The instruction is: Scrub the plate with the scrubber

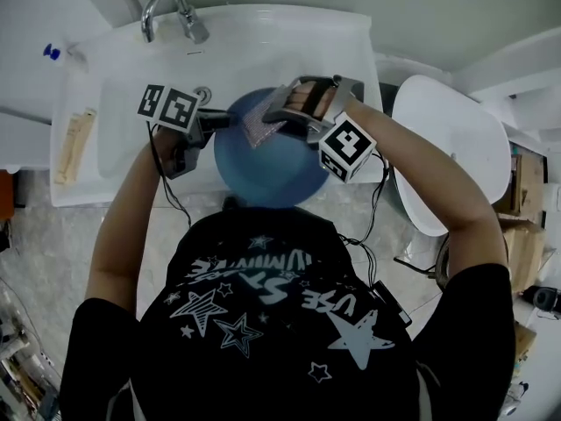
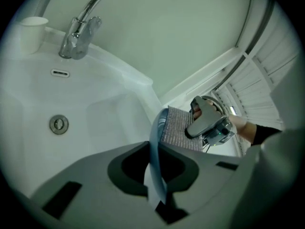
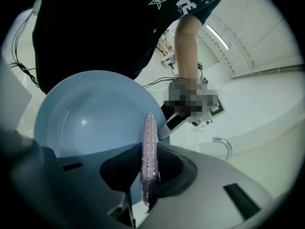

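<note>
Head view count: one plate (image 1: pixel 263 169), one scrubber (image 1: pixel 259 125), and two tools, my left tool (image 1: pixel 219 121) and my right tool (image 1: pixel 276 117)
Left tool: in the left gripper view my left tool (image 2: pixel 155 173) is pressed tight on the rim of the plate (image 2: pixel 155 142), which passes edge-on between the jaws
Right tool: in the right gripper view my right tool (image 3: pixel 150 175) pinches the scrubber (image 3: pixel 149 147) by its near end
Plate place: over the front edge of the sink (image 1: pixel 114 86), between my two tools
Around: one tap (image 1: pixel 166 7) at the back of the sink, one drain (image 1: pixel 203 93) just beyond my left tool, and one white cup (image 2: pixel 31 32) beside the tap (image 2: pixel 78 32)
In the way: my right hand and its marker cube cover the plate's right rim, and my shoulders hide its near rim
Plate facing: hollow side up, toward my right tool, with the whole bowl of the plate (image 3: pixel 90 118) showing there
Scrubber axis: a flat pad held on edge, long axis in line with my right tool's jaws; its broad face (image 2: pixel 178 128) lies by the plate's far left part, near my left tool
</note>
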The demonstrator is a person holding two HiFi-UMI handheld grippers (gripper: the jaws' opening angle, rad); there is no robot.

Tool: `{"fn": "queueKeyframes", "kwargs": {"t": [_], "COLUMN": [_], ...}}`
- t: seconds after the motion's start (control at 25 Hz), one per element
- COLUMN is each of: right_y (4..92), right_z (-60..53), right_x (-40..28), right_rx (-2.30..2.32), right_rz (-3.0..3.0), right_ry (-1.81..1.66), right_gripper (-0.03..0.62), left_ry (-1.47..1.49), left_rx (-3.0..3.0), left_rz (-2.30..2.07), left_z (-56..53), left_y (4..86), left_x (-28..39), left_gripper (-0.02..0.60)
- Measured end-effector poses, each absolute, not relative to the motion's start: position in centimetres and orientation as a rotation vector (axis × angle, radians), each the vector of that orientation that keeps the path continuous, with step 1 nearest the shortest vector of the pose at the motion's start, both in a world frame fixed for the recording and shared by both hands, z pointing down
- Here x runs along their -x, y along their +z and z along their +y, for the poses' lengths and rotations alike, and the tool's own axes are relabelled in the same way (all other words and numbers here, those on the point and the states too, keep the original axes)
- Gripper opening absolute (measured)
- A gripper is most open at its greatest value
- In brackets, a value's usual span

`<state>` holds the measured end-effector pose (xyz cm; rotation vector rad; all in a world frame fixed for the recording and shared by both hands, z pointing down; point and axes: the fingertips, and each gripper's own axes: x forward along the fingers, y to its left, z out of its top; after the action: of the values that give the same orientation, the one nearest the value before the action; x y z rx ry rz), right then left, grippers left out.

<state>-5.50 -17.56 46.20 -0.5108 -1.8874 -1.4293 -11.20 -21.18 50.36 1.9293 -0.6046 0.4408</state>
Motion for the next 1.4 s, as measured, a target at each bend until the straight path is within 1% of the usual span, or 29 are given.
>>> {"fn": "queueKeyframes", "kwargs": {"t": [0.16, 0.56, 0.88, 1.2, 1.4], "right_y": [47.0, 47.2, 47.3, 48.1, 48.6], "right_z": [-18.3, -21.6, -24.2, -28.1, -28.0], "right_x": [5.6, 3.4, 1.8, 0.2, -0.5], "right_rx": [0.494, 0.316, 0.016, -0.429, -0.548], "right_rz": [-1.891, -1.93, -1.961, -1.923, -1.826], "right_ry": [-1.446, -1.29, -1.13, -0.753, -0.591], "right_gripper": [0.08, 0.081, 0.081, 0.08, 0.08], "left_ry": [0.4, 0.298, 0.214, 0.078, -0.034], "left_rx": [-1.907, -1.884, -1.87, -1.805, -1.731], "left_rz": [-0.616, -0.66, -0.759, -0.94, -1.041], "left_z": [-21.6, -23.4, -25.1, -27.0, -27.8], "left_y": [50.3, 49.7, 49.5, 49.7, 50.0], "left_x": [11.0, 11.9, 13.1, 14.1, 14.7], "left_gripper": [0.037, 0.038, 0.04, 0.044, 0.044]}}
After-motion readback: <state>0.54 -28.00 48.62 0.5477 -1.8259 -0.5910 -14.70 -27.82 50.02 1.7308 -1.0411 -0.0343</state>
